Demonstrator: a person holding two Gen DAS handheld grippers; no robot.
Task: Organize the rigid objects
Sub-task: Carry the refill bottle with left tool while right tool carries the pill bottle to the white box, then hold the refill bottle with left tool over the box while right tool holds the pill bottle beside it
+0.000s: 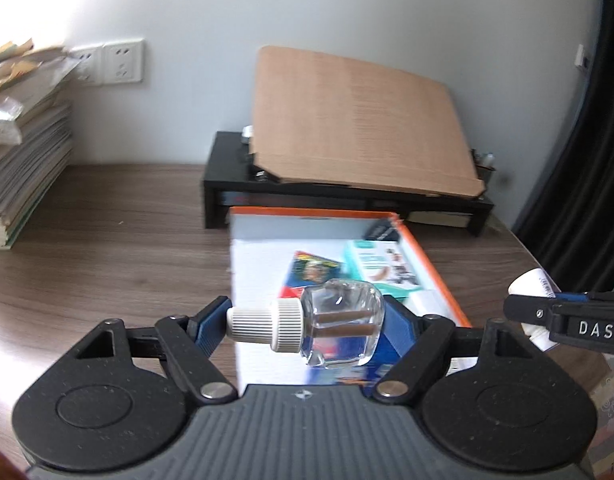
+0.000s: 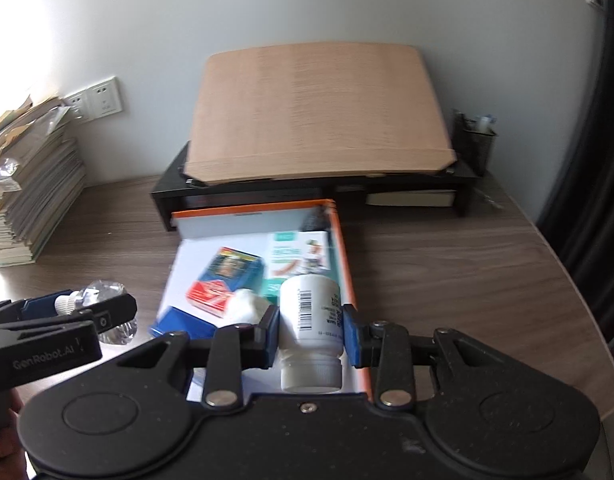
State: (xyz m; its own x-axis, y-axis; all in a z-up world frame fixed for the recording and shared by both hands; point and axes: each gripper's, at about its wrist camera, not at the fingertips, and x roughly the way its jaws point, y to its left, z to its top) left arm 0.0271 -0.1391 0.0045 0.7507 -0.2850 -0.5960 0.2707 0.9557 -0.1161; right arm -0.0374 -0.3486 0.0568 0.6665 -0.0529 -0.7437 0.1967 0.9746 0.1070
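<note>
Glass bottle (image 1: 341,322): clear, squarish body, ribbed white cap pointing left, two brown sticks inside. Lies sideways, clamped end to end between the blue pads of the left gripper (image 1: 307,326), held in the air over the near end of the box (image 1: 427,254). Seen again from the right wrist view at the far left (image 2: 97,294), inside the same gripper (image 2: 73,312).

White bottle (image 2: 313,316): plastic, barcode label, cap toward the camera. Gripped across its body by the right gripper (image 2: 311,332), fingers closed on both sides, above the near right part of the box (image 2: 341,240). From the left wrist view this gripper (image 1: 547,312) enters at the right edge, with the white bottle (image 1: 529,284) partly visible in it.

Box: shallow, white inside, orange rim, on the desk (image 1: 107,248) just in front of the black stand (image 1: 227,168). Contents: a blue and red pack (image 2: 227,280) left of centre; a teal and white carton (image 2: 303,258) at the right wall; a dark item in the far right corner, too blurred to name; a white lump (image 2: 247,306) and a blue item (image 2: 181,322) at the near end.

Cardboard sheet (image 1: 355,120): leans on the stand against the wall.

Paper stack (image 1: 23,152): far left of the desk, below the wall sockets (image 1: 111,62).

Mesh pen cup (image 2: 477,144): right end of the stand.
</note>
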